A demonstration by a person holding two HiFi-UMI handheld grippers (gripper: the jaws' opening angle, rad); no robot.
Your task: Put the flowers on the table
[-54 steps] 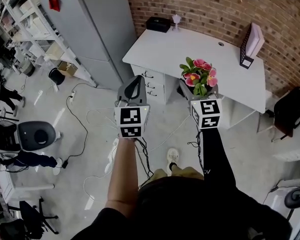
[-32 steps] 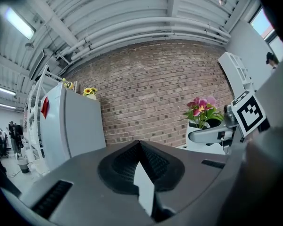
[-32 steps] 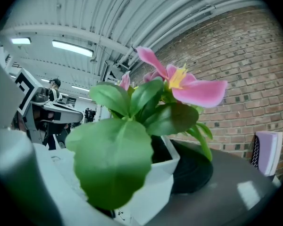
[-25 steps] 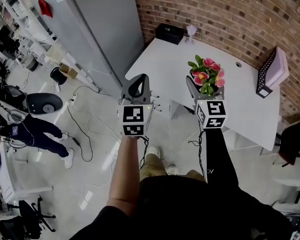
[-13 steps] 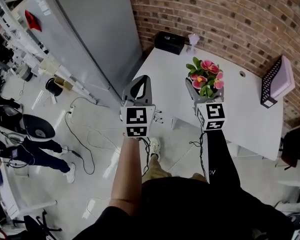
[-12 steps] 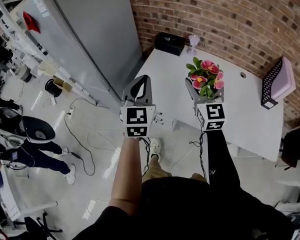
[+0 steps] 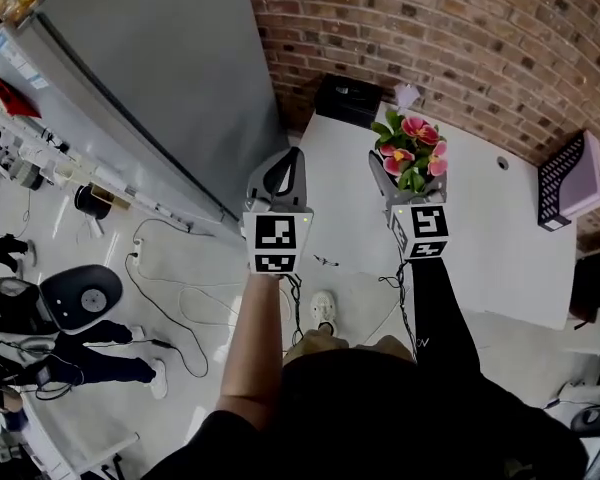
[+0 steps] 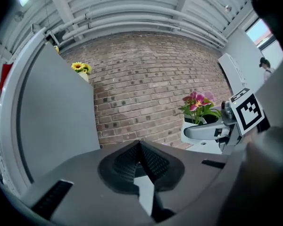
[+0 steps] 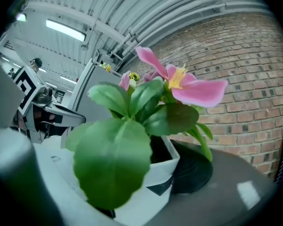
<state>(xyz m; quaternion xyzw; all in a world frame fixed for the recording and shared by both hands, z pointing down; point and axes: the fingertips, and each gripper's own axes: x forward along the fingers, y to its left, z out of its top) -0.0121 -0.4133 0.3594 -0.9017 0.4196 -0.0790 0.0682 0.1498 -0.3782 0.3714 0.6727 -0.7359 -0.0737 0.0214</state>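
Observation:
Pink flowers [image 7: 412, 146] with green leaves stand in a white pot [image 9: 156, 181], and my right gripper [image 7: 401, 176] is shut on that pot. The pot hangs in the air above the near left part of the white table [image 7: 480, 230]. In the right gripper view the pink flowers [image 9: 180, 86] and leaves fill the middle, and the pot sits between the jaws. My left gripper [image 7: 279, 165] is level with the right one, to its left, over the floor by the table's corner. Its pads [image 8: 151, 161] meet with nothing between them.
A tall grey cabinet [image 7: 150, 88] stands left of the table, with yellow flowers [image 8: 80, 68] on top. A brick wall [image 7: 460, 28] runs behind the table. On the table are a black box [image 7: 348, 97], a small glass [image 7: 407, 95] and a purple file holder [image 7: 576, 176]. Cables [image 7: 180, 298] lie on the floor.
The person has walked toward the brick wall. The table has drawn nearer and the pot now hangs over its near left part. Both grippers keep their hold and spacing.

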